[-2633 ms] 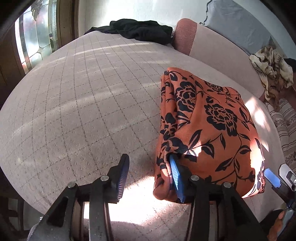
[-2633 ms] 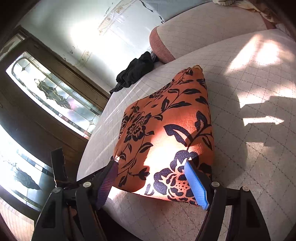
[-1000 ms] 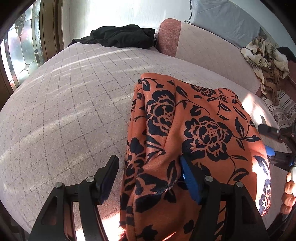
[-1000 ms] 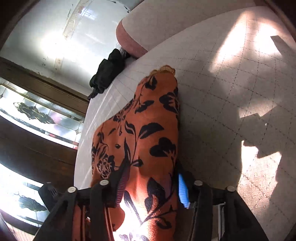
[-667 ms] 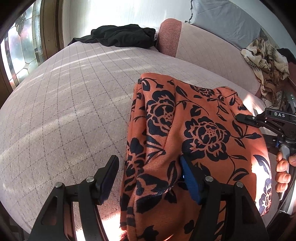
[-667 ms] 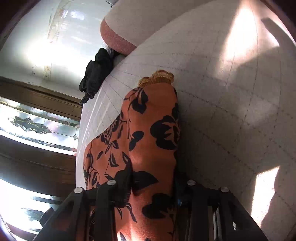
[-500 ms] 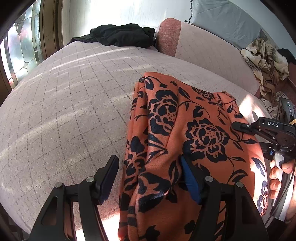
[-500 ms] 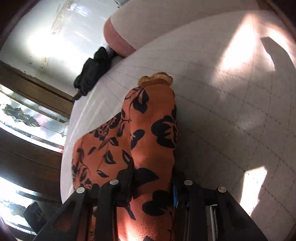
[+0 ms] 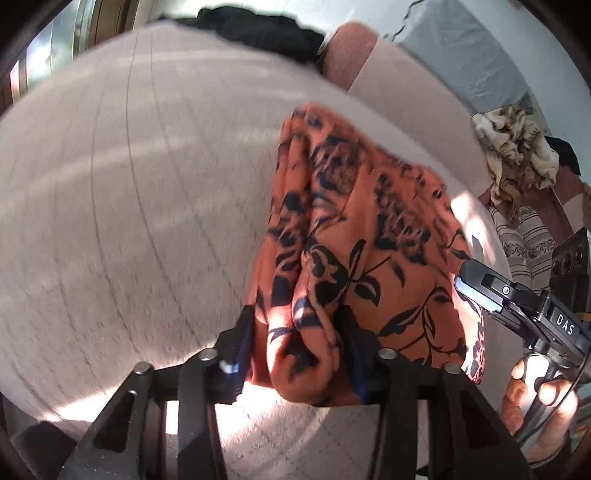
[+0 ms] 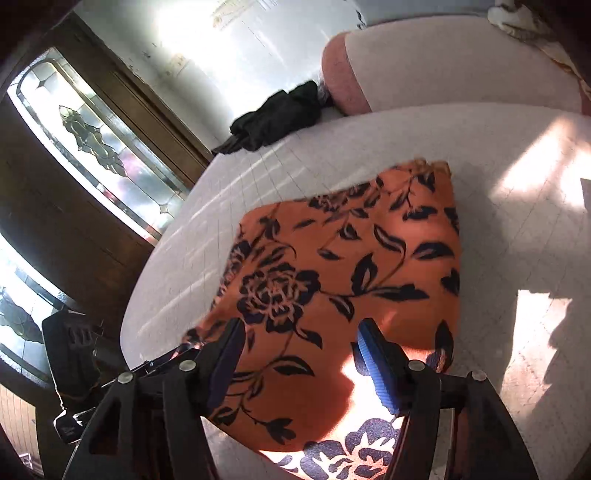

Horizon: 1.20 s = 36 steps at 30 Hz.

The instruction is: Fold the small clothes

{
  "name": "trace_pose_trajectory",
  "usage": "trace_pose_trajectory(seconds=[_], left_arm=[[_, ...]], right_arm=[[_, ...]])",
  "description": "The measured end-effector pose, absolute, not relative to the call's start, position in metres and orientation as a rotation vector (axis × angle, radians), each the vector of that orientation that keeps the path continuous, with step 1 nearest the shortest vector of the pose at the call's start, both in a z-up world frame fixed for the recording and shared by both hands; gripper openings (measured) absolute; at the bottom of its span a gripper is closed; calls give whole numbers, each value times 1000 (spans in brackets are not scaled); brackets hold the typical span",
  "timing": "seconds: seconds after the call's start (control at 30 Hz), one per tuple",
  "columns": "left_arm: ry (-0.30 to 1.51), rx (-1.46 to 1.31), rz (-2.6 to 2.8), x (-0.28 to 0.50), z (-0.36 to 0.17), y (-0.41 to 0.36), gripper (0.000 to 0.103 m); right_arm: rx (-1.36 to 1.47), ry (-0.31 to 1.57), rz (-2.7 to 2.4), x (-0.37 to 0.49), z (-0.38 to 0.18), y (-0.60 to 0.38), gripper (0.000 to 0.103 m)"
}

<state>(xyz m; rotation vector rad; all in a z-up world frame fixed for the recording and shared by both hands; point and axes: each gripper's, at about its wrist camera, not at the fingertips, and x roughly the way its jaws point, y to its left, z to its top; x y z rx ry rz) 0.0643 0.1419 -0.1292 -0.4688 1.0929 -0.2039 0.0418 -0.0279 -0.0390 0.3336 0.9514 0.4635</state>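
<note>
An orange garment with a black flower print (image 9: 369,236) lies folded on the pale quilted bed (image 9: 129,184). My left gripper (image 9: 297,339) is shut on a bunched fold at the garment's near left edge. My right gripper (image 10: 299,354) is open, its jaws wide apart just above the garment (image 10: 351,258), holding nothing. The right gripper also shows in the left wrist view (image 9: 480,288), at the garment's right edge, held by a hand.
A black garment (image 9: 258,33) lies at the far end of the bed beside a pink bolster (image 9: 347,55). A beige crumpled cloth (image 9: 517,147) sits at the right. A wooden door with leaded glass (image 10: 92,140) stands left of the bed.
My left gripper has closed on the garment's near edge and bunched it. My right gripper has let go of the garment, opened wide and pulled back above it.
</note>
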Motion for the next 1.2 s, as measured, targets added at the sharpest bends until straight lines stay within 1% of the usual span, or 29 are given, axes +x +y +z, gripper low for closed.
trace_pose_trajectory(seconds=[0.03,0.07,0.17,0.2,0.23,0.27,0.33,0.37,0.4,0.43,0.47,0.5,0.57,0.6,0.63,0.67,0.77,0.87,0.93,0.97,1.03,1.07,1.1,1.13,1.2], left_arm=[[1083,-490,-206,64,-123,146,38],[1069,-477,-205,63,-113,143,37],[978,-431,-209,65,-84,143,37],[963,-441,-230,72,-79,146,44],[952,-455,-250,82,-74,148,55],[943,-459,-255,95,-72,148,58],[962,-423,-255,133,-77,143,58],[1000,-406,-268,155,-86,139,58],[1049,-404,-273,176,-97,137,47],[1103,-411,-267,197,-110,137,31],[1139,-438,-259,212,-117,141,30],[1126,-452,-264,221,-115,144,29],[1076,-356,-244,233,-106,141,27],[1101,-355,-237,238,-112,141,27],[1131,-381,-229,240,-118,145,32],[1120,-383,-221,238,-117,147,35],[1041,-338,-184,216,-95,151,37],[979,-314,-193,178,-67,150,43],[936,-291,-180,143,-50,147,59],[923,-279,-176,125,-46,144,61],[916,-224,-184,97,-52,132,62],[958,-186,-148,91,-65,127,62],[1035,-160,-112,89,-85,125,59],[1087,-185,-104,87,-103,126,58],[1048,-270,-100,80,-105,133,59]], right_arm=[[355,984,458,44,-52,-29,68],[367,962,460,42,-54,-31,67],[364,957,470,42,-50,-32,70],[364,961,476,43,-50,-32,70],[370,959,481,43,-51,-33,70],[380,955,486,42,-53,-34,70],[393,943,491,40,-55,-36,71],[393,939,494,39,-55,-36,71],[396,936,498,40,-56,-38,71],[402,933,502,39,-57,-39,71],[415,928,507,38,-57,-41,71],[432,925,512,37,-58,-44,71],[462,920,518,37,-58,-48,71],[469,919,519,36,-59,-50,71],[468,918,518,36,-60,-50,71],[461,918,517,36,-60,-49,71],[439,916,516,34,-59,-47,72],[447,922,514,35,-58,-49,72],[452,932,505,38,-57,-47,73],[450,936,501,39,-56,-46,73],[438,941,496,40,-55,-43,76],[431,943,495,41,-55,-41,77],[421,947,491,41,-54,-39,78],[408,956,487,43,-53,-37,78],[382,991,481,46,-48,-31,78]])
